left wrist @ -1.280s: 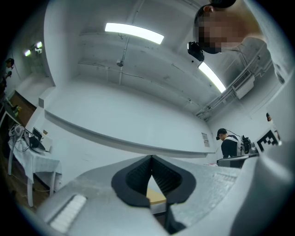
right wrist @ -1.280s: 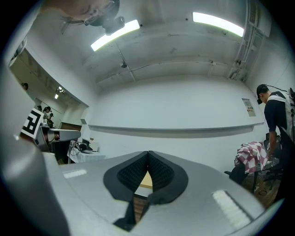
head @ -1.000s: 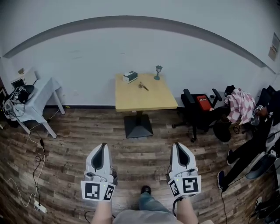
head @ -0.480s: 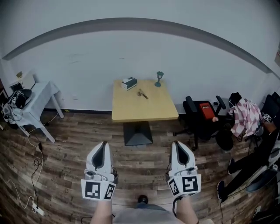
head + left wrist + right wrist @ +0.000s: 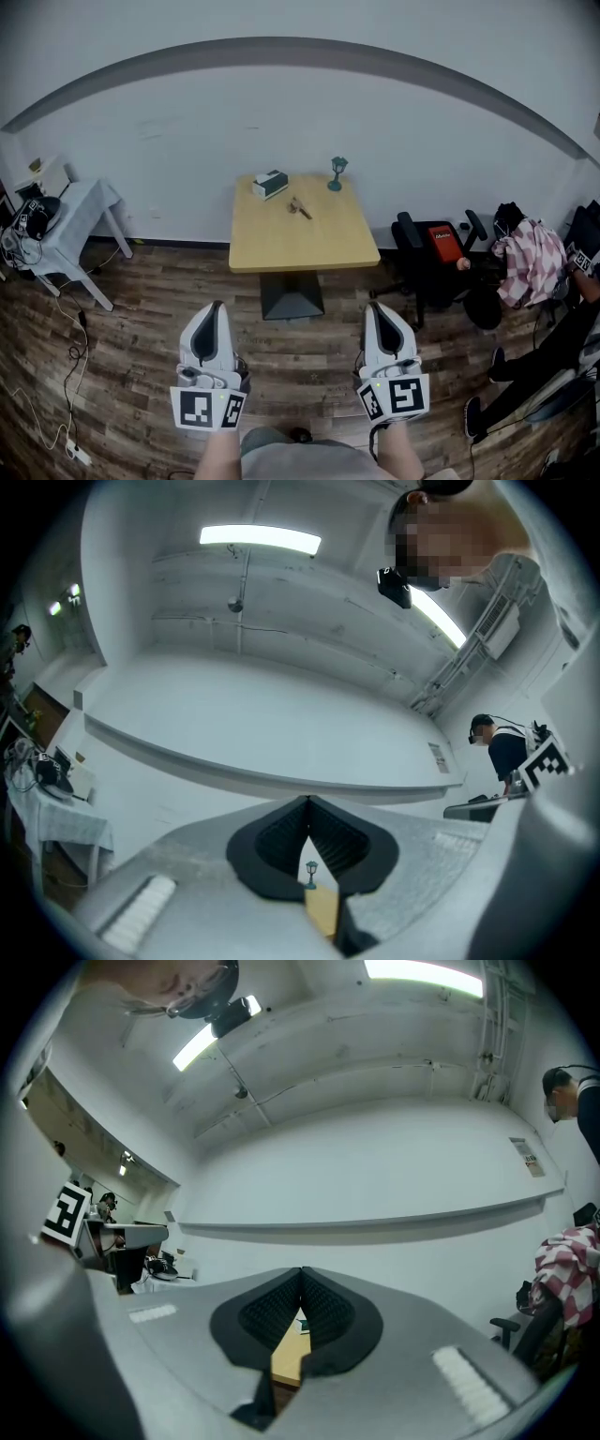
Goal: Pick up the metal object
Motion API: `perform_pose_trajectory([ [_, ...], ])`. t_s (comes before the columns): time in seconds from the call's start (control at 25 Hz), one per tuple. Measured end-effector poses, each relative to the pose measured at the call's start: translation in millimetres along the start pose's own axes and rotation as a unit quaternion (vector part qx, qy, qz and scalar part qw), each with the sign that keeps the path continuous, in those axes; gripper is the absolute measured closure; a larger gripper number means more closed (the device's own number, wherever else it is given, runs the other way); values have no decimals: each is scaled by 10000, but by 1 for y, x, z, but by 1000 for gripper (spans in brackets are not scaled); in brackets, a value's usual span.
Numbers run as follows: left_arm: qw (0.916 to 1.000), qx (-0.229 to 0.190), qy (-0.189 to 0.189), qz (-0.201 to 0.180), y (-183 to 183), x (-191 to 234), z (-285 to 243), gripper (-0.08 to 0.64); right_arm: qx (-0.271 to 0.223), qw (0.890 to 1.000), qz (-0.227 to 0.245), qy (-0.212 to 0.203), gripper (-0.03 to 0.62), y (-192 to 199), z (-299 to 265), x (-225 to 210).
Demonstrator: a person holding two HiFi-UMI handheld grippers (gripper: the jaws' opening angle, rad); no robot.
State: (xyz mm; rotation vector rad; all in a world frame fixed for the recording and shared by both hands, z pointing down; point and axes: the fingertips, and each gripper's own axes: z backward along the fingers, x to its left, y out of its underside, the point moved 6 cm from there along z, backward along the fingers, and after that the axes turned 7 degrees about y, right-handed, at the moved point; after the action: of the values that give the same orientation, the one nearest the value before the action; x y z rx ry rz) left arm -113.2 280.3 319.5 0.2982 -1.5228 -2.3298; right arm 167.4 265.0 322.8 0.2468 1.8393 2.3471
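A wood-plank floor [image 5: 141, 309] lies between the person and a small square surface [image 5: 305, 242] on a pedestal foot, set against the white wall. Both tongs are held low over the floor, well short of the surface and pointing towards it. The left tongs [image 5: 217, 306] have their jaws together with nothing between them. The right tongs [image 5: 375, 307] are likewise closed and empty.

Three things sit in the far half of the surface. A box [image 5: 270, 184] is at the far left. A small teal lamp-post figure [image 5: 337, 172] stands at the far right, near the back edge. A little brown piece [image 5: 300, 207] lies flat between them, a bit nearer.

The lamp-post figure is probably the metal object, though at this range I cannot be sure. It lies straight ahead of the tongs and well apart from them, more in line with the right tongs than the left, so the right hand looks the better placed. It stands upright: its long axis is vertical, lantern end up, base on the surface. The brown piece's long axis slants from far-left to near-right.
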Motion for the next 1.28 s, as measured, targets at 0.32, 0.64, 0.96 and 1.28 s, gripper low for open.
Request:
perform_pose_trajectory([
  [0.32, 9999, 98, -69, 114, 20, 17, -19, 558, 80, 9999, -59, -59, 591, 14, -32, -3],
  [0.64, 9998, 43, 24, 216, 45, 47, -77, 558, 74, 9999, 31, 107, 591, 26, -91, -15],
  [0.96, 9996, 135, 168, 187, 69, 93, -143, 558, 8, 9997, 30, 228, 591, 38, -170, -17],
  [1.28, 9991, 182, 331, 183, 84, 133, -194, 558, 67, 9993, 30, 365, 591, 50, -229, -11],
])
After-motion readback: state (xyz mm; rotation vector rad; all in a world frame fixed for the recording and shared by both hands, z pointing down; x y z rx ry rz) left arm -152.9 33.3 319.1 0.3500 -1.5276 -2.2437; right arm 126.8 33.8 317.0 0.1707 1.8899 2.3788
